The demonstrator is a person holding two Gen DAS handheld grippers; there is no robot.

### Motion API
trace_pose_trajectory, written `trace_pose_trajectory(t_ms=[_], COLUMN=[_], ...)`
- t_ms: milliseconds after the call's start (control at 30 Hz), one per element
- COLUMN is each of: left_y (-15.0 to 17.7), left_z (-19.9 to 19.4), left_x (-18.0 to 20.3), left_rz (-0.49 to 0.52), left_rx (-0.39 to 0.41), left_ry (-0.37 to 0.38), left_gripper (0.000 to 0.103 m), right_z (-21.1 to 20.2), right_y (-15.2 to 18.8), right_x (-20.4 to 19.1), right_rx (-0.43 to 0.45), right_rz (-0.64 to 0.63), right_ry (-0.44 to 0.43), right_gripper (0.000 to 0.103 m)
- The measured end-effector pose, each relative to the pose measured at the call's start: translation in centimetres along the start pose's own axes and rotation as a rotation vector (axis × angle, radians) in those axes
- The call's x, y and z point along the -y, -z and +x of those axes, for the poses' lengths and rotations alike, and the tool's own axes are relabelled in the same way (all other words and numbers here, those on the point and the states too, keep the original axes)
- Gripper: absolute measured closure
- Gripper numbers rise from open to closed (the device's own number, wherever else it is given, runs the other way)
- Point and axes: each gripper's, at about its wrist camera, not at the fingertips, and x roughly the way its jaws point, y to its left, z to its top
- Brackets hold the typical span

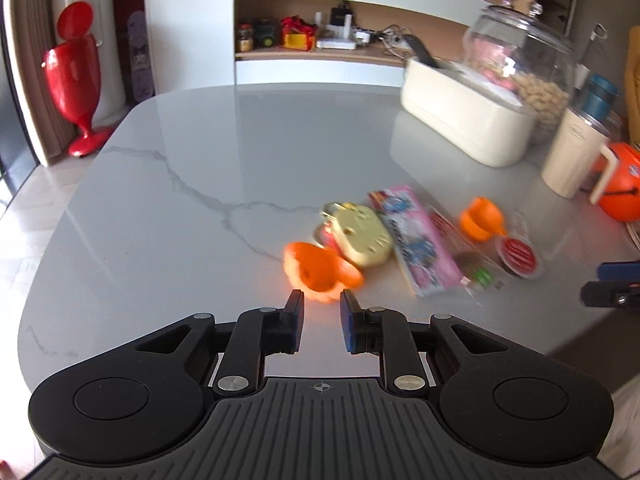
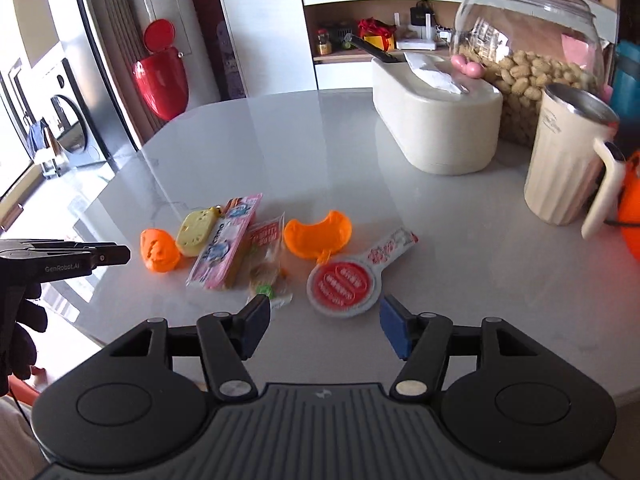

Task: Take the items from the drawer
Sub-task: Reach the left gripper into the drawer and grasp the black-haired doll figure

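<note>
Your left tongs (image 1: 320, 300), narrowly parted and empty, hover just short of an orange pumpkin shell (image 1: 316, 268) at centre frame on the grey surface (image 1: 180, 200). Your right tongs (image 2: 322, 312), spread wide and empty, straddle a red-lidded sauce cup (image 2: 342, 286) at lower centre. Both look light, thin, easily dented: pinch across their rims. No drawer shows.

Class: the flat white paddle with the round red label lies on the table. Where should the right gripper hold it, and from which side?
Probably the narrow handle, from above with jaws across it: the paddle lies flat and its disc is wider.
</note>
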Motion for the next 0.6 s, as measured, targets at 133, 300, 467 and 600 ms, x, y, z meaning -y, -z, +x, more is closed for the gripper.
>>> trace_pose_trajectory(t_ms=[133,300,467,600], left_y=[2.5,6.9,10.2,11.5], left_z=[-2.0,1.9,8.0,11.7], left_x=[2.9,6.8,9.9,11.8], left_rz=[0.103,0.234,0.328,0.369], left_rx=[-0.036,-0.324,-0.565,-0.706], left_ry=[0.115,0.305,0.364,0.406], left_gripper=[0.081,0.081,0.081,0.082], right_z=[-0.4,2.4,4.6,4.7], right_y=[3.1,7.3,9.0,9.1], right_x=[1.0,3.1,4.3,4.6], right_rx=[-0.064,-0.208,-0.266,-0.274], right_rz=[-0.029,-0.022,0.02,0.045], right_ry=[-0.068,-0.079,-0.007,-0.03], right_gripper=[0.039,0.039,0.039,0.039])
